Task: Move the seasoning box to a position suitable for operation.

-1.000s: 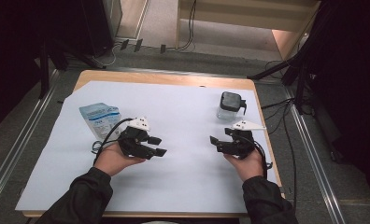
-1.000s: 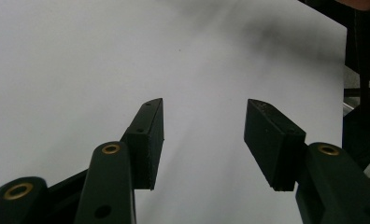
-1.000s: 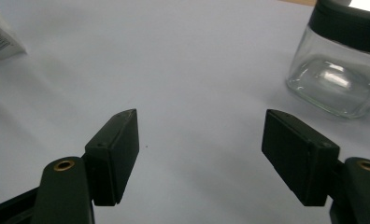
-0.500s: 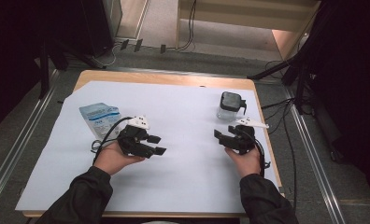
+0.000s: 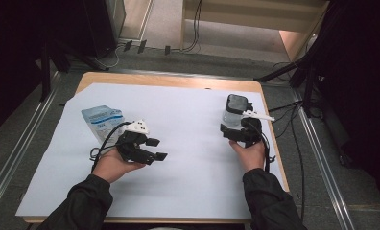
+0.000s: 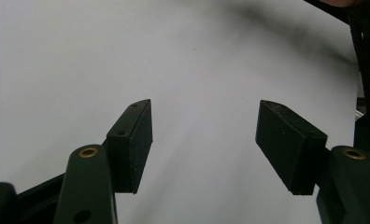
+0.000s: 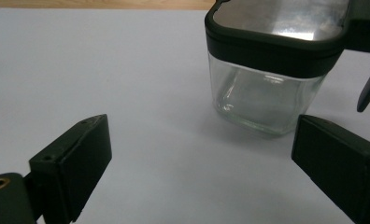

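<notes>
Jar (image 5: 236, 110), clear glass with a dark lid, stands upright near the tabletop's (image 5: 169, 82) right edge, toward the far right corner. The right claw (image 5: 233, 132) sits just before it, jaws spread wide and empty; the jar lies ahead, slightly right of the gap. The left claw (image 5: 155, 149), also spread and empty, is well apart, beside a packet (image 5: 101, 120).

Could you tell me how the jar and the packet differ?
The jar is clear glass with a dark lid and stands upright; the packet is flat, blue-and-white, lying down. The jar sits just ahead of the right gripper, the packet beside the left gripper. Both rest ungripped on the white sheet.
</notes>
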A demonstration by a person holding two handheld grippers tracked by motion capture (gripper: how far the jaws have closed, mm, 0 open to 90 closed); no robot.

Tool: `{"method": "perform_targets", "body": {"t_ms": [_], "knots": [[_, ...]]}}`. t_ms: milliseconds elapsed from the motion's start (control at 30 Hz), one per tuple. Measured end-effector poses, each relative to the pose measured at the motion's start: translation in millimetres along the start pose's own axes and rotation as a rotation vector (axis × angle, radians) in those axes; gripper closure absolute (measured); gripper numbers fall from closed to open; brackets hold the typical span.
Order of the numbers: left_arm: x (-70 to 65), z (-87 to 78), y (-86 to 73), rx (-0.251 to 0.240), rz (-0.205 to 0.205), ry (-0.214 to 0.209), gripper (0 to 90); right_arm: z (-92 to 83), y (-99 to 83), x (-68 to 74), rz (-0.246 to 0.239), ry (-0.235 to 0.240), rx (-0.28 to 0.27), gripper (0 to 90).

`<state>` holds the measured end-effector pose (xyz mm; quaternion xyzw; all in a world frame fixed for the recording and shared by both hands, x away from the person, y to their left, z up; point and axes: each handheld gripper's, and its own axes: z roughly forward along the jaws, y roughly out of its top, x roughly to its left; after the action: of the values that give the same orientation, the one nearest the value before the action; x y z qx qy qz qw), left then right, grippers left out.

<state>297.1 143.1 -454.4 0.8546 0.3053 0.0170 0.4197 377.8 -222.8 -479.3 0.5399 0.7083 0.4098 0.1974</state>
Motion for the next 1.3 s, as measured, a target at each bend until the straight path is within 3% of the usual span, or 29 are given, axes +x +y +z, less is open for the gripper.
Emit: {"method": "perform_targets", "body": {"t_ms": [133,633,767,800,900,1067,1300], "knots": [[-1.6,-2.5,-1.7,-0.005,-0.002,0.003,36.9,8.4,4.1,0.1,-0.003,-0.035,0.009,0.9],[-4.8,-8.5,-7.6,-0.010,-0.016,0.018,36.7,39.2,15.8,-10.7,0.021,-0.134,0.054,0.7],[-5.3,-10.7,-9.7,-0.012,-0.020,0.026,36.7,36.9,17.8,-11.5,0.074,-0.125,0.072,3.1],[-5.2,-11.1,-10.1,-0.015,-0.021,0.030,36.6,31.7,18.0,-8.7,0.089,-0.111,0.065,3.3],[-4.9,-12.3,-11.5,-0.017,-0.029,0.034,36.6,25.9,17.9,-4.1,0.063,-0.112,0.038,4.1],[-6.7,-13.5,-12.4,-0.018,-0.028,0.041,36.4,35.8,20.5,-10.2,0.097,-0.144,0.015,4.7],[-6.9,-12.2,-13.5,-0.012,-0.032,0.040,36.3,48.0,26.7,-13.2,0.097,-0.187,-0.001,4.1]]}}
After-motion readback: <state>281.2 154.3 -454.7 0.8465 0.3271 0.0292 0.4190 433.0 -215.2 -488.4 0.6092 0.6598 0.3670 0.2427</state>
